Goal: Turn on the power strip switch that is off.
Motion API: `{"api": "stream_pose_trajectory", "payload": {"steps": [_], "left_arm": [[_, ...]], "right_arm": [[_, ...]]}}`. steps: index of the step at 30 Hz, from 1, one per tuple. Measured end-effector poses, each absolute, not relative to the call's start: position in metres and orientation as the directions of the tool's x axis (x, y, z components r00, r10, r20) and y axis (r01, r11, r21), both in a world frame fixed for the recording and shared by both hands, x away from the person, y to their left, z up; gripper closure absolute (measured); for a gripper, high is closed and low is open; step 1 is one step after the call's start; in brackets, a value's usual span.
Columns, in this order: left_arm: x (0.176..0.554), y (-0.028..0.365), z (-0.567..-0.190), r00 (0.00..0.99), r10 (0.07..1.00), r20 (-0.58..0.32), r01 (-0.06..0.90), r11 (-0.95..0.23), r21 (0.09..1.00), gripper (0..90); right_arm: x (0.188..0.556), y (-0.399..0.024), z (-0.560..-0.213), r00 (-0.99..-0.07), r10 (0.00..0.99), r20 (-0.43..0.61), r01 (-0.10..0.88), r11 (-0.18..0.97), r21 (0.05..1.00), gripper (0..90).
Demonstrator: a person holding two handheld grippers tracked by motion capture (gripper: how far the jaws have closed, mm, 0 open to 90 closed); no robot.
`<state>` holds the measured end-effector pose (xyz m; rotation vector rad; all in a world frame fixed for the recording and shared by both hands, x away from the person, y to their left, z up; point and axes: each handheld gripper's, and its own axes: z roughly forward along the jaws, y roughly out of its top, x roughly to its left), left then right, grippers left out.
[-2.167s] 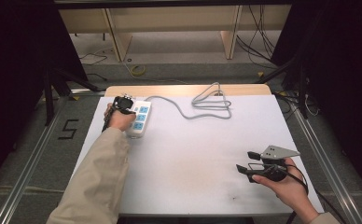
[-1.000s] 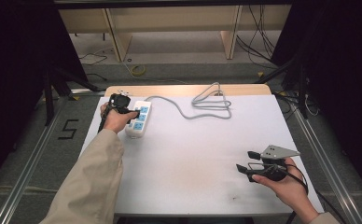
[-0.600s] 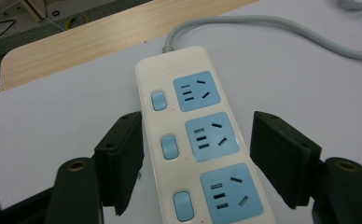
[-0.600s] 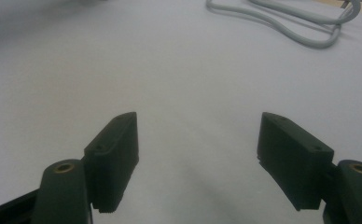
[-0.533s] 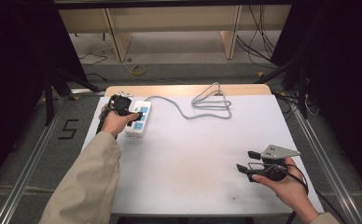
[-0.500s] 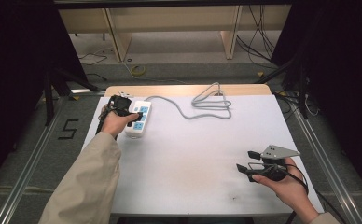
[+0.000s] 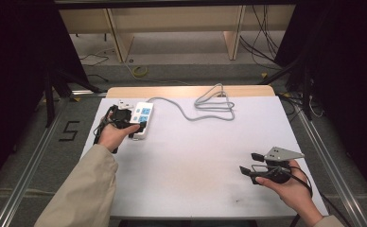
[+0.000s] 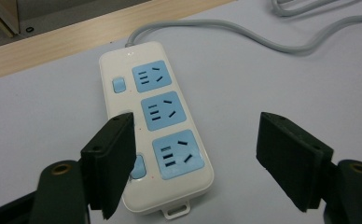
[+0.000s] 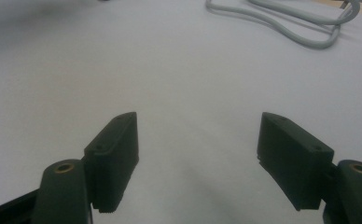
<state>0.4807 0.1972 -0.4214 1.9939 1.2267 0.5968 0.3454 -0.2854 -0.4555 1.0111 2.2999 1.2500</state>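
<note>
The left tool (image 8: 195, 158) hides the lower-left edge of the power strip (image 8: 158, 121).

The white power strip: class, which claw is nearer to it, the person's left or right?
Left. The left claw hangs open just above the power strip, its near end between the jaws. The right claw sits open far across the table, by the near right corner.

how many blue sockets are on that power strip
3, in a row along the white power strip: one at the cable end, one in the middle, one at the near end. The left jaw covers part of the switch side, none seem hidden.
</note>
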Motion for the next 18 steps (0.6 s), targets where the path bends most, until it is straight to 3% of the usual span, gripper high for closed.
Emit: {"api": "stream_pose_trajectory", "payload": {"steps": [18], "left_arm": [[0.436,0.184,-0.422,0.533,0.846,0.017,0.523,-0.345,0.779,26.9]], "right_arm": [[0.346,-0.287,-0.455,-0.692,0.721,0.044,0.429,0.362,0.828,29.7]]}}
